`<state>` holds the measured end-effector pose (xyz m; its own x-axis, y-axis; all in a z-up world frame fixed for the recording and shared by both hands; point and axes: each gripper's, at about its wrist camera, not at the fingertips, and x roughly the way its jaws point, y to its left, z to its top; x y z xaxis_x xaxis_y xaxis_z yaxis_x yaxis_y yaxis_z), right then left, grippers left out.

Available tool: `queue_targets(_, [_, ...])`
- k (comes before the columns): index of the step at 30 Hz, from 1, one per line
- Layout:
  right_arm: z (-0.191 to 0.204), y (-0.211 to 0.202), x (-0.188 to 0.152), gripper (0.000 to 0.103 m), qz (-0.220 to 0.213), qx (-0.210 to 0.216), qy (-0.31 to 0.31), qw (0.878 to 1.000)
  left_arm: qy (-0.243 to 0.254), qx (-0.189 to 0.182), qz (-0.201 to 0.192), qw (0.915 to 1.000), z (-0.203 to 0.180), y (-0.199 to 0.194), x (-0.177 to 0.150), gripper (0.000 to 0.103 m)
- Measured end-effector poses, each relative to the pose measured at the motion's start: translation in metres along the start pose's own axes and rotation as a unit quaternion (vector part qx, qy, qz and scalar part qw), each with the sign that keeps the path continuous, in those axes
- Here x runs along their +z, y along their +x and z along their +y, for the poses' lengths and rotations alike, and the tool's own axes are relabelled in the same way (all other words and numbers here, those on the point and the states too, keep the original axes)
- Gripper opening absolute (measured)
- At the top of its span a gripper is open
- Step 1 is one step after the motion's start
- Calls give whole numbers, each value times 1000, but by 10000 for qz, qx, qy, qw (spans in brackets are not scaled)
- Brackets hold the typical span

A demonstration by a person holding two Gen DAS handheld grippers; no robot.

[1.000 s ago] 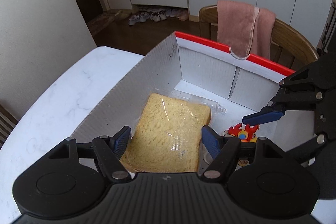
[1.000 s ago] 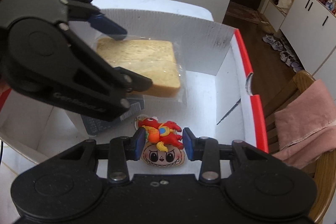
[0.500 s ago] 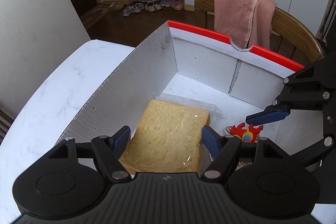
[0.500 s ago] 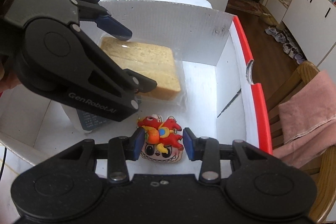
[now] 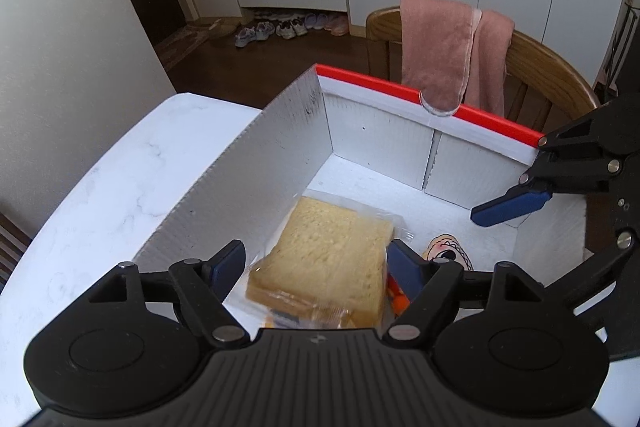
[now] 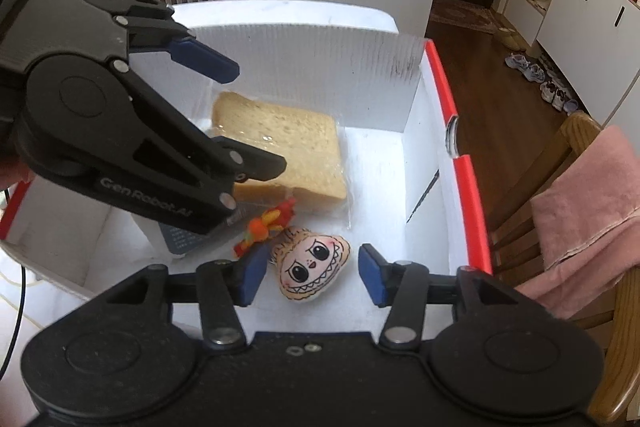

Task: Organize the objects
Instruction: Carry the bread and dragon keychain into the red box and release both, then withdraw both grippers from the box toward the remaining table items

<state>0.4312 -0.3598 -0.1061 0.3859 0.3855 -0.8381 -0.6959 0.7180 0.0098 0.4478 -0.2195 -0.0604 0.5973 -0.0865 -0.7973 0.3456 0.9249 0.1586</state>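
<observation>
Now both grippers are hanging over the white box [image 5: 256, 163] with the red rim, which is sitting on the pale marbled desk [image 5: 100, 183].

The left gripper [image 5: 316, 267] is pointing down into the box with its fingers [image 5: 230, 263] standing wide; its jaws have just been opening further. The bagged sandwich bread [image 5: 332, 259] is lying on the box floor between them, against the corrugated side wall, and the pads are not pressing on it: there is a clear gap on the left side, while the right pad is sitting just beside the bread's edge.

The right gripper [image 6: 308, 277] is likewise pointing down, and its jaws have just been opening. The small cartoon-face toy [image 6: 314, 267] is lying flat on the box floor between the blue fingers [image 6: 372, 277], with space showing on both sides, so nothing is being gripped. A red and orange part [image 6: 266, 223] of the toy is trailing toward the bread, partly hidden beneath the left gripper. A dark grey item [image 6: 180, 239] is lying just beside it, mostly covered.

Behind the box a pink towel [image 5: 448, 51] is hanging over a wooden chair [image 5: 548, 67].
</observation>
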Motion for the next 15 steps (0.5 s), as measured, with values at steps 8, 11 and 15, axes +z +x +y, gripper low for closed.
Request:
queue_targets(8, [3,-27,-4,56,-298,11,106,9995,-224,45,-349,9991,7,-38,-11,77])
queue_targets(11, [5,-38,-3,56,-426,29,177,9989,-326,47,-493,9982,9,-54,-17,77])
queue_targets(15, [12,-53,-2,56,-623,57,230,9978,-434,-4,-689,9967,11,-77,-27,77])
